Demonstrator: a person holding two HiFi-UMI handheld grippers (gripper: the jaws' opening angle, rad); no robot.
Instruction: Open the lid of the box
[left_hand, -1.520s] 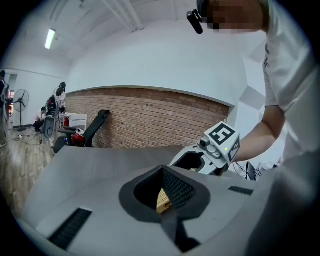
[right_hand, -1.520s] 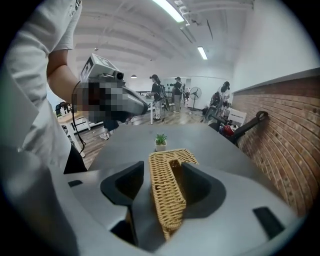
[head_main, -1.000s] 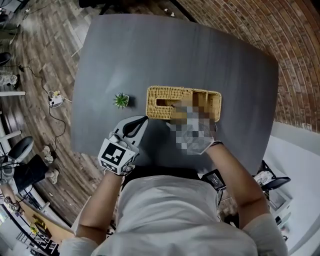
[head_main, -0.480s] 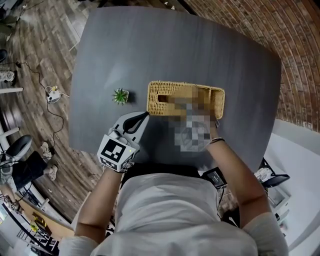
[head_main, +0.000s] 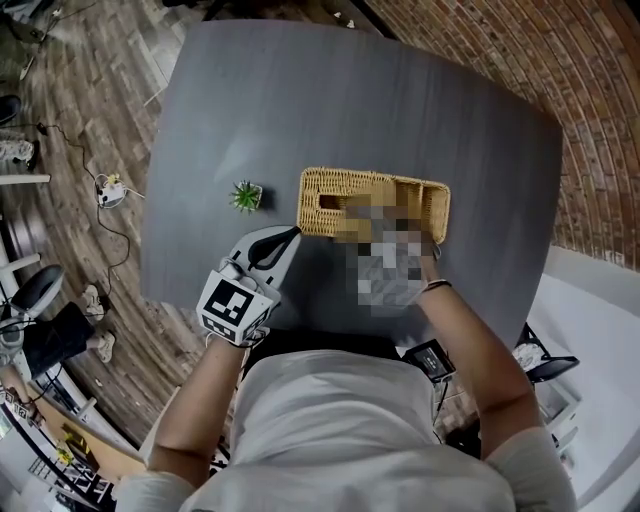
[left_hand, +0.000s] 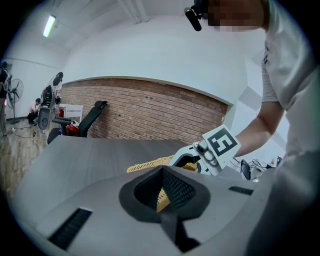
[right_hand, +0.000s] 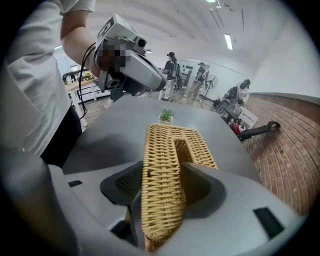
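— Right gripper view: just tightening the right gripper (right_hand: 165, 190) on the lid (right_hand: 161, 160), tilted off the box (head_main: 438, 205), centre of table (head_main: 300, 100).
— Looks light, stiff, brittle: pinch its rim gently. Left gripper (head_main: 288, 236) pressed together, empty.

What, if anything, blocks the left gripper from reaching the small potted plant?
Likely yes: only bare table lies between the left gripper and the potted plant; the wicker box sits aside.
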